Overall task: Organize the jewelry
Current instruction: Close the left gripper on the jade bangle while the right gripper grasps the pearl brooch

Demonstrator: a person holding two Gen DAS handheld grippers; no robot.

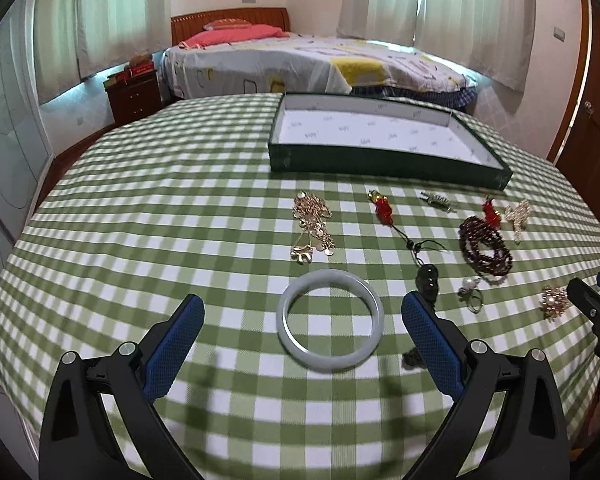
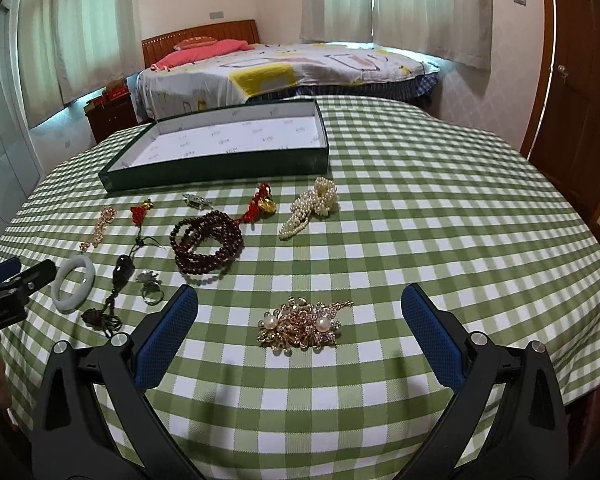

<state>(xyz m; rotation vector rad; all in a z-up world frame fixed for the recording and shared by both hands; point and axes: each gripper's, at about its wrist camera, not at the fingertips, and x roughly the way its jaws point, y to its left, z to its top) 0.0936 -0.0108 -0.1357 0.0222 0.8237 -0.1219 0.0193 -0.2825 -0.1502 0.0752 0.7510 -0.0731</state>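
Left claw (image 1: 303, 322) spread wide, empty; bangle (image 1: 329, 319) flat on bench (image 1: 180, 216), dead ahead between fingers. Right claw (image 2: 299, 318) likewise gaping, brooch (image 2: 304, 325) ahead, long axis crosswise. Tray (image 1: 388, 160) beyond, empty.

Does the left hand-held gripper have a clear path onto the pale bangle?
Probably yes: the left hand-held gripper is open, the pale bangle lies flat between its fingers, and nothing covers it.

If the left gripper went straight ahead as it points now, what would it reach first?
Probably the pale bangle, lying flat between the open left gripper's fingers. Beyond it lie the gold necklace and the tray; depth is uncertain.
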